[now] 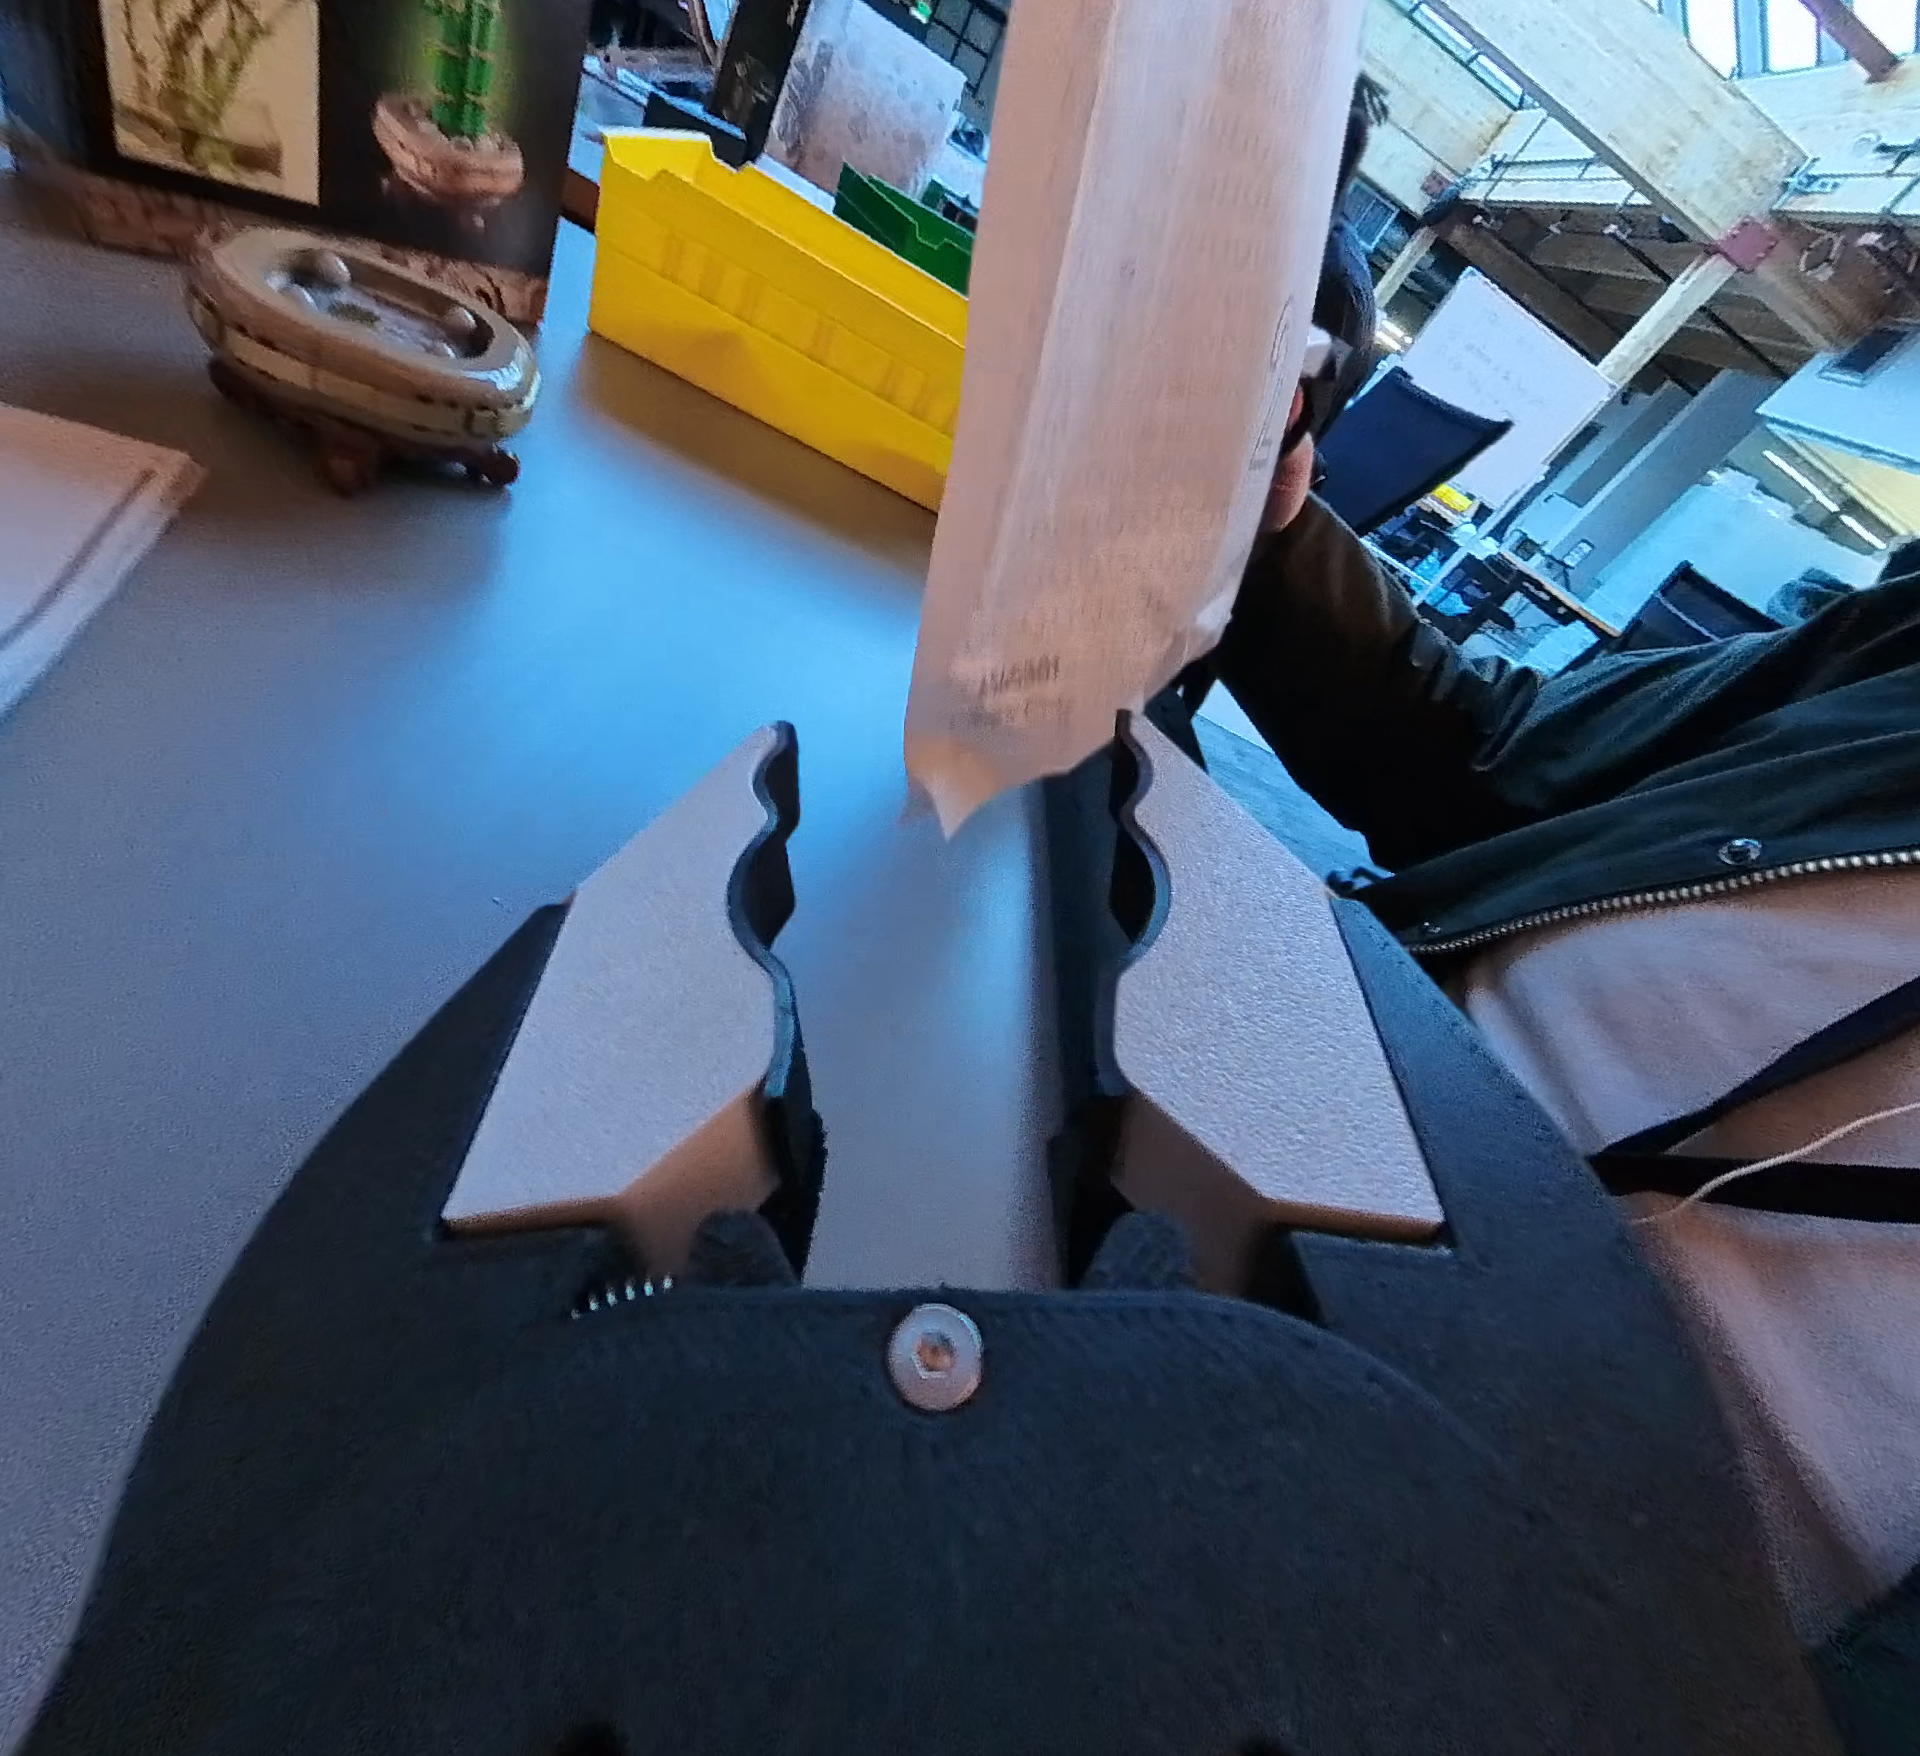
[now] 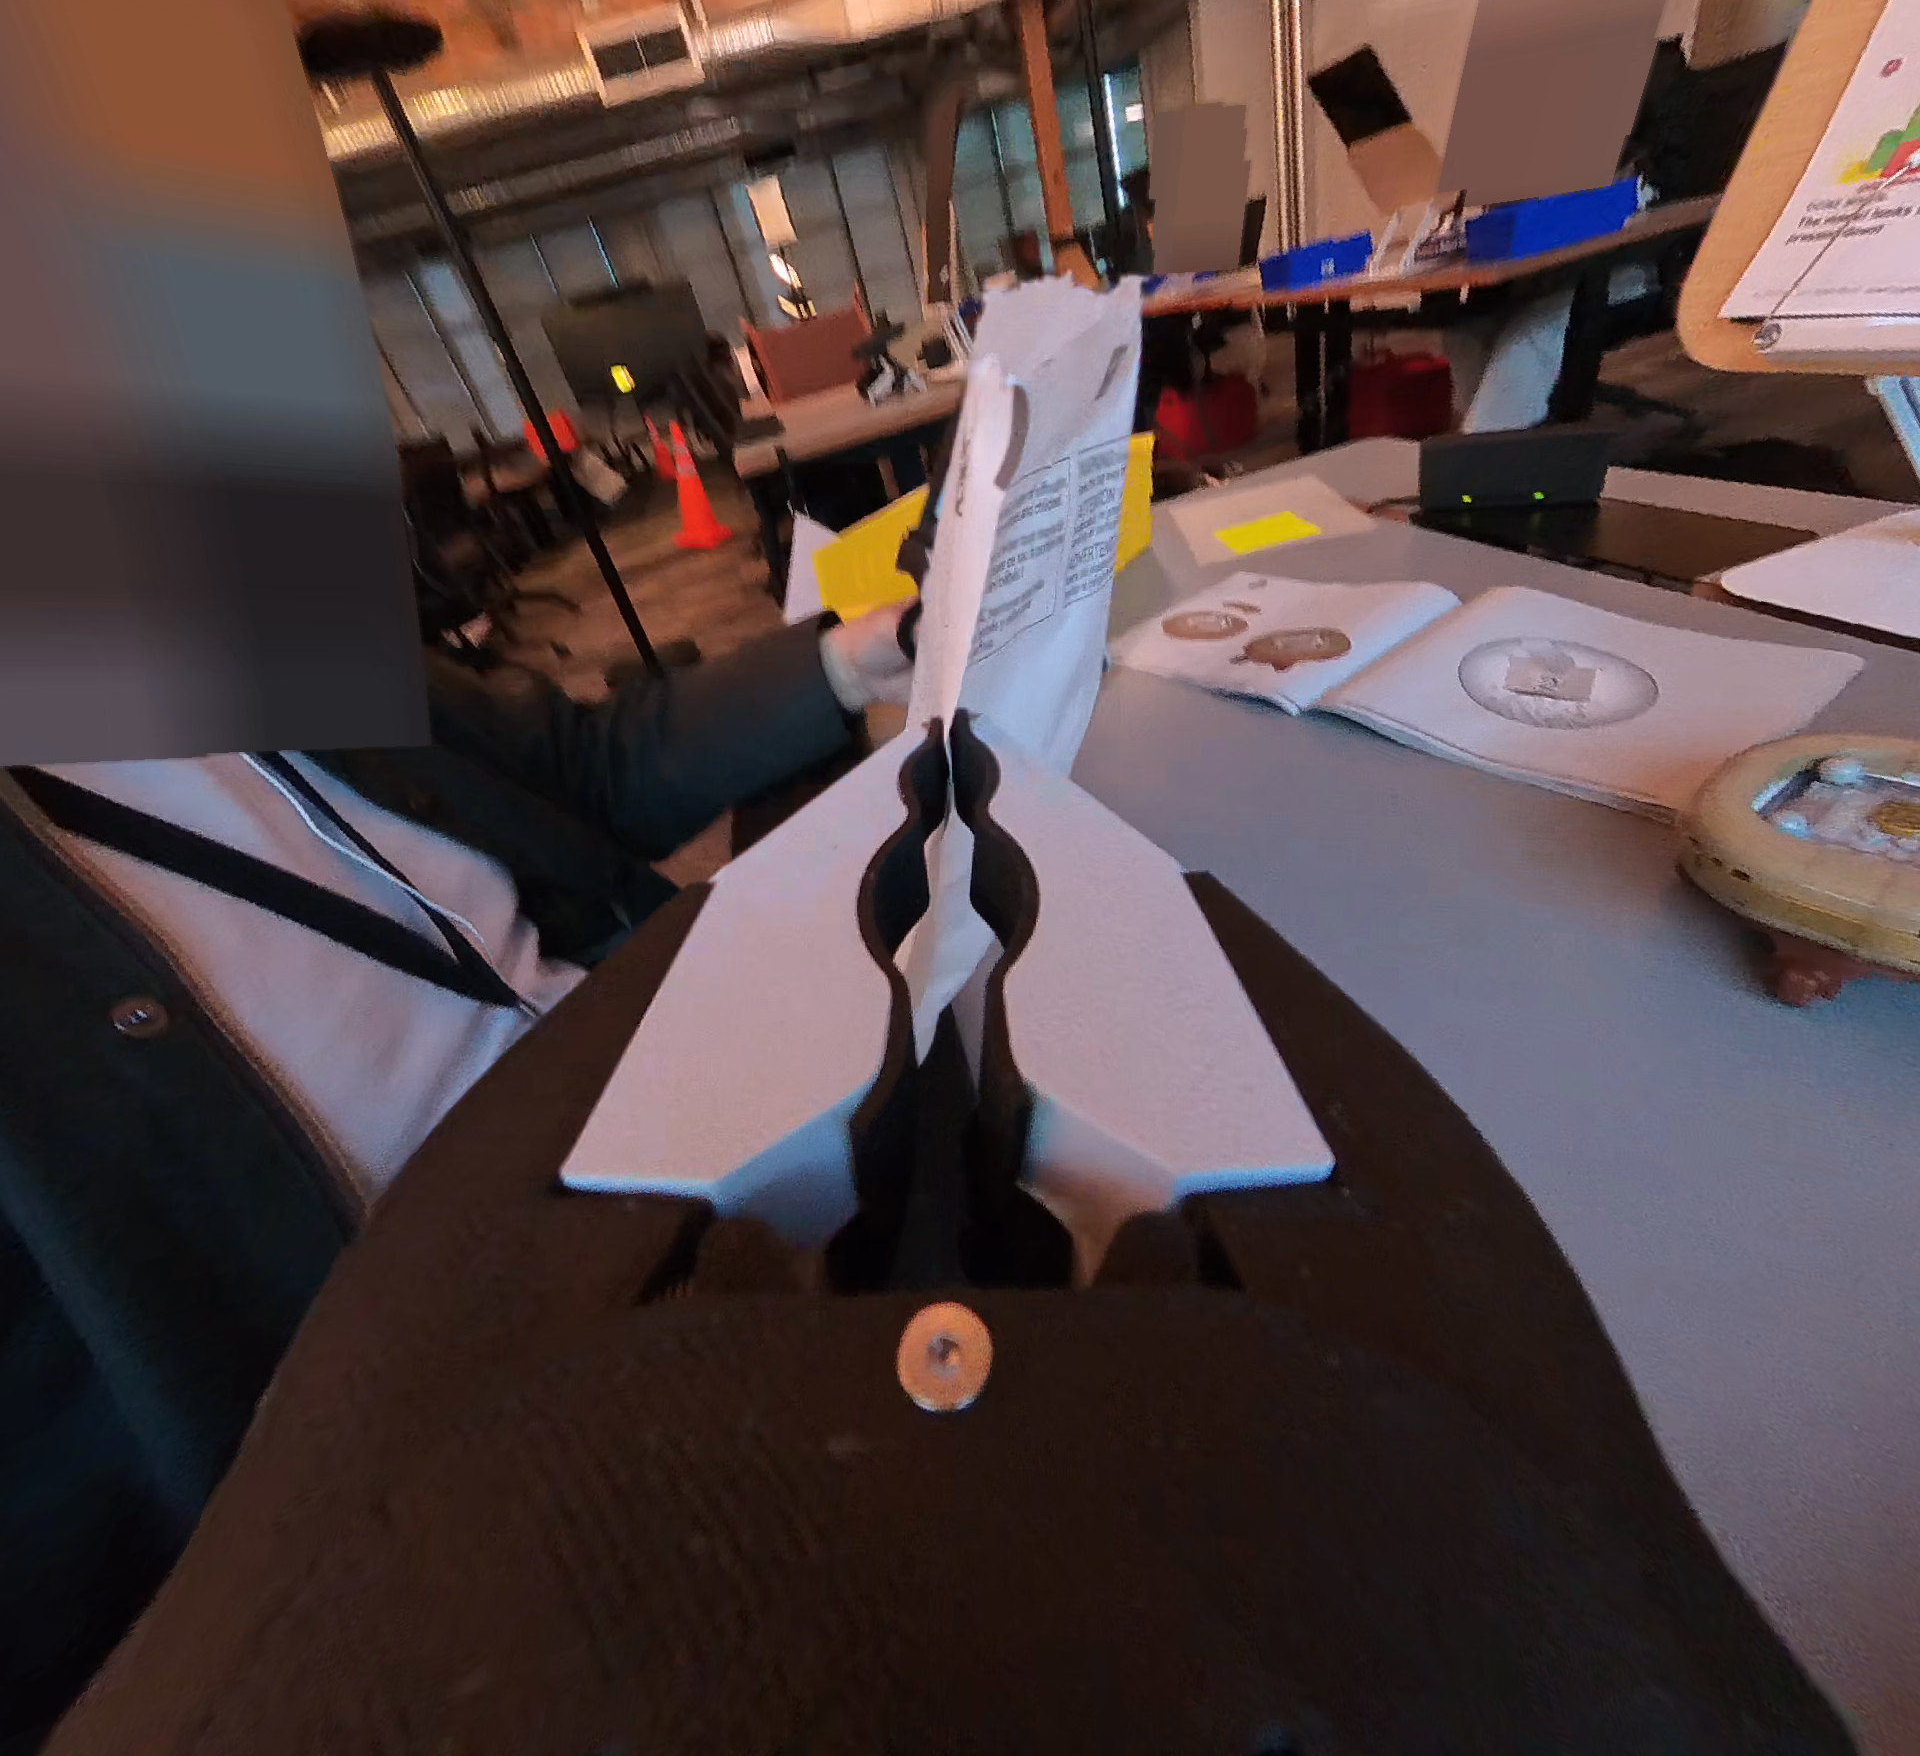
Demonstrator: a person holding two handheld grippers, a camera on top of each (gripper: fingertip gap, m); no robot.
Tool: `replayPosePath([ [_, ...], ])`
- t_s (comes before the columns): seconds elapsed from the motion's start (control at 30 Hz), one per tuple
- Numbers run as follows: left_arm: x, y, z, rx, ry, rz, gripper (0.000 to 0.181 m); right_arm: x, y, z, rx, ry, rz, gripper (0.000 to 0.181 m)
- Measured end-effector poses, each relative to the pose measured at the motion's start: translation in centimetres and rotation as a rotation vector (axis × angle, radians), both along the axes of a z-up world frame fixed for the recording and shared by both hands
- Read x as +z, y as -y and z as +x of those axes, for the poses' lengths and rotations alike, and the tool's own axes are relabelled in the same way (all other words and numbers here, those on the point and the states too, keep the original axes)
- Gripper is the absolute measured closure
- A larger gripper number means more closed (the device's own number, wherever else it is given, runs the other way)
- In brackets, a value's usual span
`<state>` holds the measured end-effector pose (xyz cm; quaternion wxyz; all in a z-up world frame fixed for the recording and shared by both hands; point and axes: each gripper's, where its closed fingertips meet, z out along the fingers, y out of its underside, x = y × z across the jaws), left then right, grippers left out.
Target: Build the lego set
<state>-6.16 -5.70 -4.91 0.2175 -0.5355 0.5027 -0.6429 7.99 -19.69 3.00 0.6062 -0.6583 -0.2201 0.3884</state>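
Note:
A white paper parts bag (image 2: 1039, 543) stands upright in my right gripper (image 2: 951, 740), which is shut on its lower end; the bag's top edge is torn. In the left wrist view the same bag (image 1: 1143, 304) hangs blurred in front of my left gripper (image 1: 951, 750). That gripper is open and empty, and the bag's lower corner sits just past its right fingertip (image 1: 1132, 750). The built tan oval lego base on brown feet (image 1: 364, 345) stands on the grey table (image 1: 468, 719). It also shows at the right in the right wrist view (image 2: 1808, 833).
A yellow bin (image 1: 769, 293) and a green bin (image 1: 904, 220) stand behind the bag, next to the dark lego box (image 1: 312, 23). An open instruction booklet (image 2: 1455, 657) lies by the base. A person's jacket (image 1: 1662, 771) fills the right side. A wooden stand holding a sheet (image 2: 1818, 148) is at the far right. Across from one pair of fingers to the other is roughly 20 centimeters.

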Motion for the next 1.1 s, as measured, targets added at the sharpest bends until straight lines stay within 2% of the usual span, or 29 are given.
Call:
replayPosePath([
  [0.07, -0.3, 0.4, 0.1, -0.02, -0.018, -0.028, 0.129, 0.5, -0.2, 0.4, 0.011, -0.081, 0.012, 0.181],
  [0.13, 0.2, 1.0, -0.1, -0.069, 0.003, -0.076, 0.156, 0.6, -0.5, 0.7, 0.016, -0.136, 0.018, 0.181],
  [0.23, 2.2, 1.1, -0.8, -0.12, 0.098, -0.191, 0.18, 0.5, -0.7, 0.7, 0.037, -0.196, 0.014, 0.181],
  [0.33, 3.6, 0.6, -1.5, -0.128, 0.154, -0.273, 0.18, -0.2, -1.3, 1.0, 0.028, -0.214, -0.008, 0.181],
  [0.47, 4.2, -0.4, -1.7, -0.077, 0.187, -0.292, 0.169, -1.1, -1.9, 1.1, 0.029, -0.242, -0.043, 0.181],
  [0.57, 4.8, -0.6, -2.1, -0.086, 0.214, -0.321, 0.181, -1.6, -2.2, 1.3, 0.023, -0.265, -0.068, 0.181],
  [0.8, 4.4, 0.9, -2.4, -0.145, 0.16, -0.275, 0.181, -2.9, -3.3, 2.9, -0.022, -0.384, -0.182, 0.181],
  [1.0, 5.4, 1.4, -3.1, -0.216, 0.188, -0.339, 0.181, -4.0, -3.8, 3.0, 0.02, -0.506, -0.332, 0.181],
  [1.1, 5.8, 0.7, -3.3, -0.197, 0.211, -0.38, 0.181, -3.7, -4.4, 2.7, 0.032, -0.571, -0.364, 0.181],
])
